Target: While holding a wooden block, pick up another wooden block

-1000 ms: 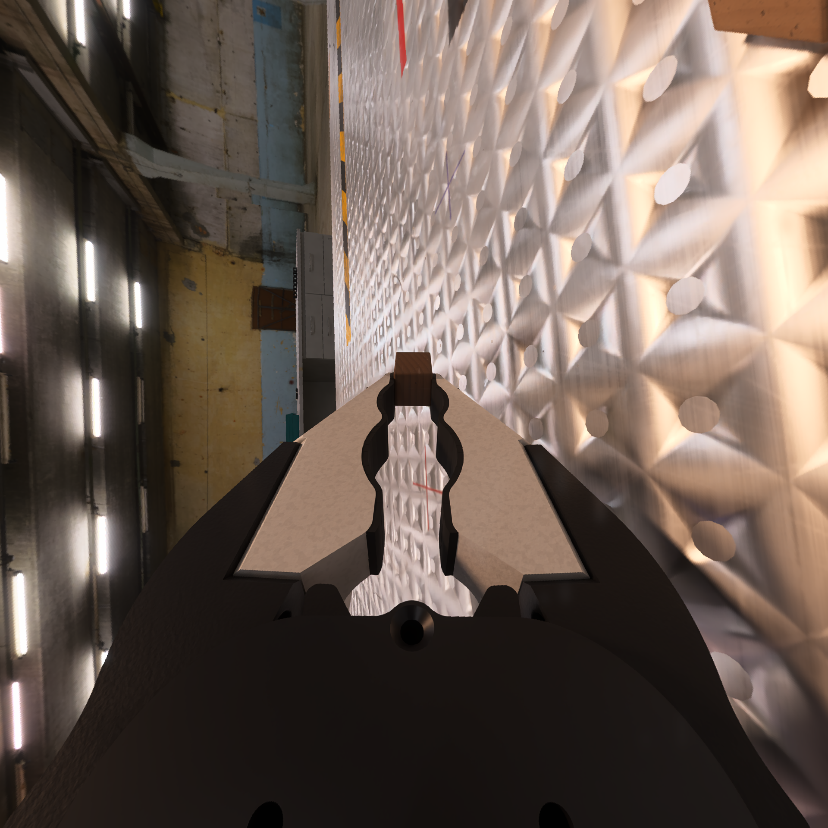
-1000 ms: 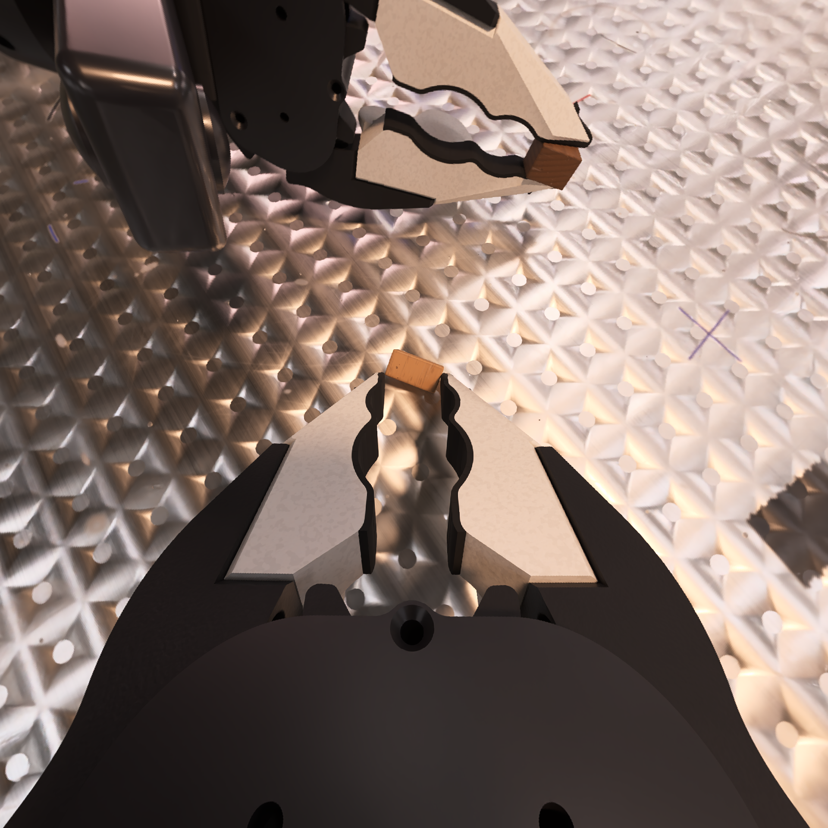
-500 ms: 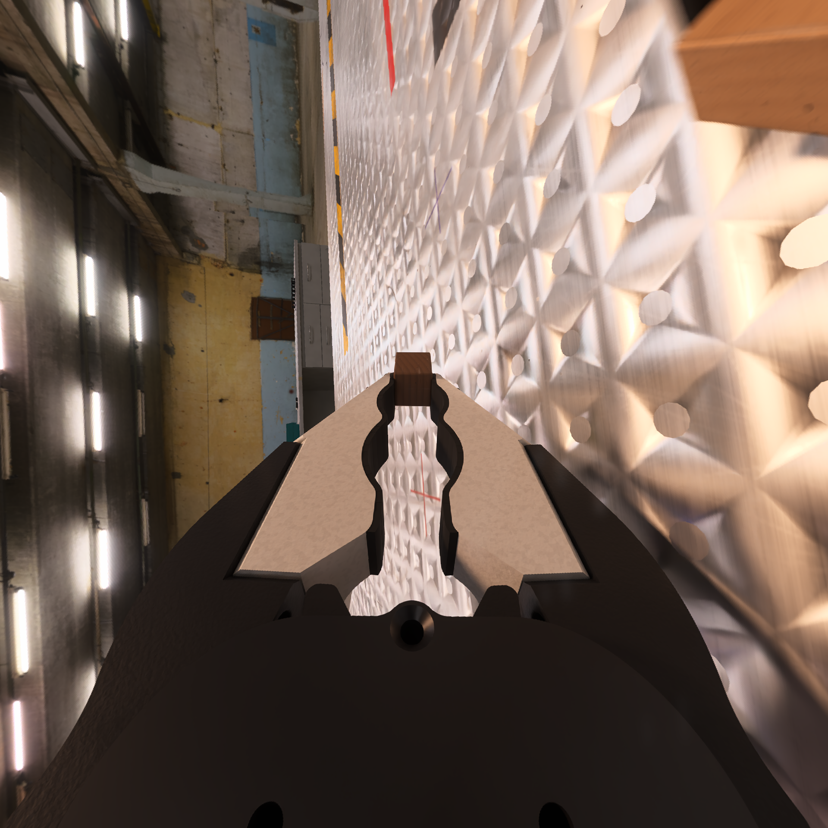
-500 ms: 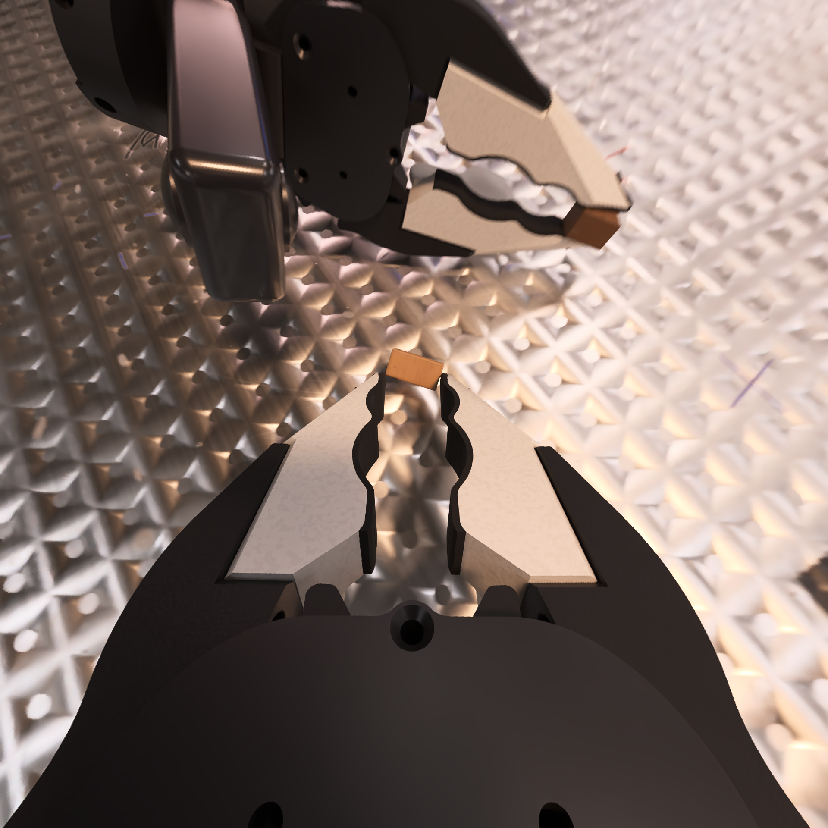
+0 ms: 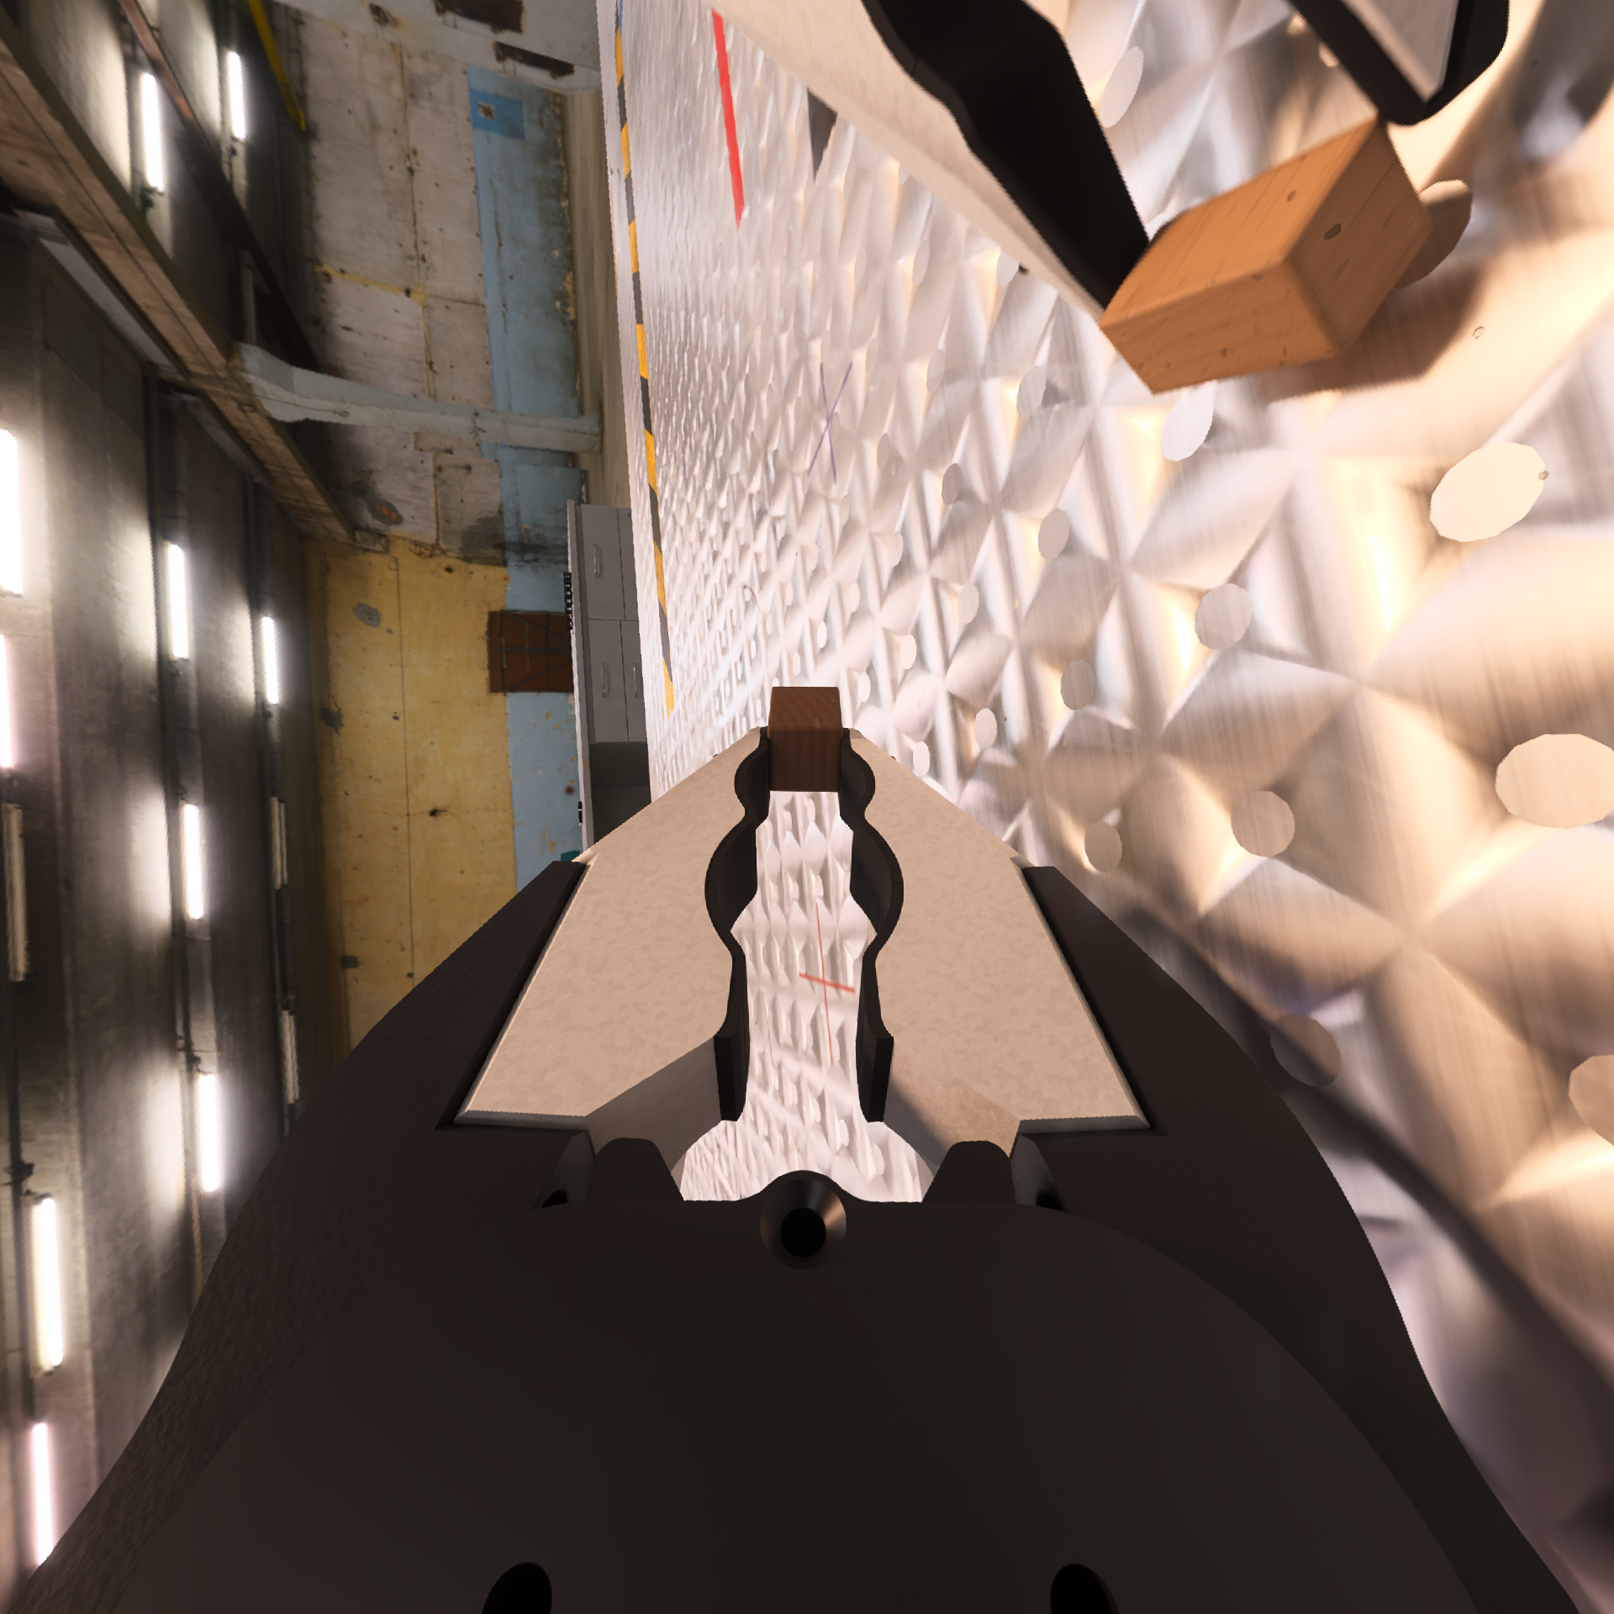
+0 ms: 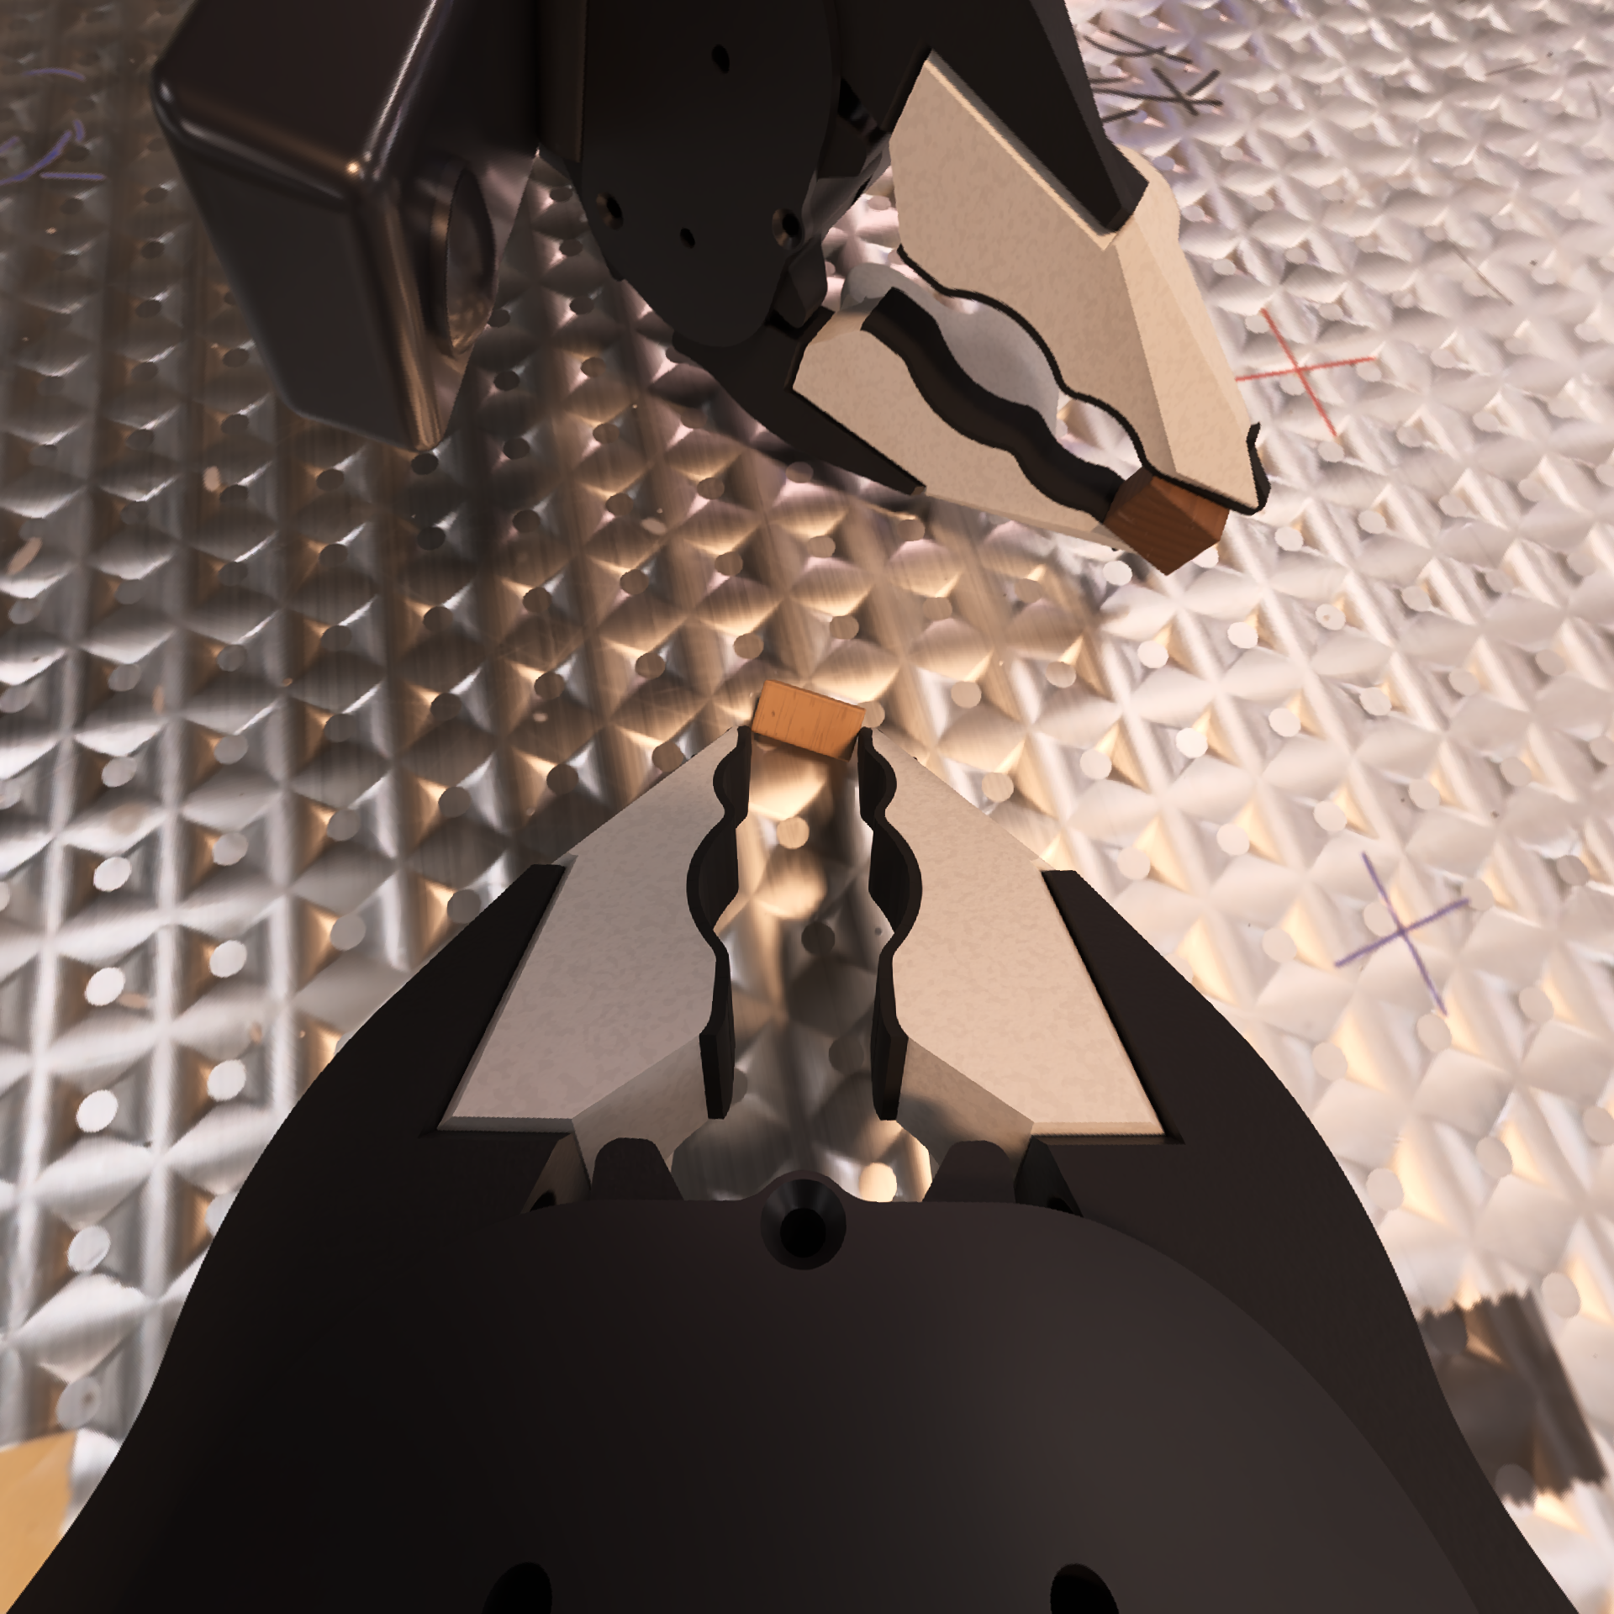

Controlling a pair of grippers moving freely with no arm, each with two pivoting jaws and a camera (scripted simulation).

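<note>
In the left wrist view, the left claw is clamped on a dark wooden block, which sits right at the tips of its two pale fingers and pokes a little past them. This view is rolled on its side, so the embossed metal counter stands like a wall along the right, studded with round holes. A red cross mark on the counter shows through the gap between the fingers, and a purple cross mark lies farther off. At the upper right the right claw comes in close, gripping a lighter wooden block at its tips; this block is near the counter, but contact cannot be judged from here. Beyond the counter's edge runs a yellow-and-black striped strip, with a grey cabinet and a worn wall behind it.

In the right wrist view, the right claw is closed on the lighter wooden block, held crosswise between the very tips, above the counter. The left claw hangs at the top of the view, angled down to the right, holding the dark wooden block at its tips, clear of the counter. The two blocks are apart, the dark one farther off and to the right. The red cross mark lies just beyond the left claw's tips, and the purple cross mark sits to the right of the right claw.
</note>
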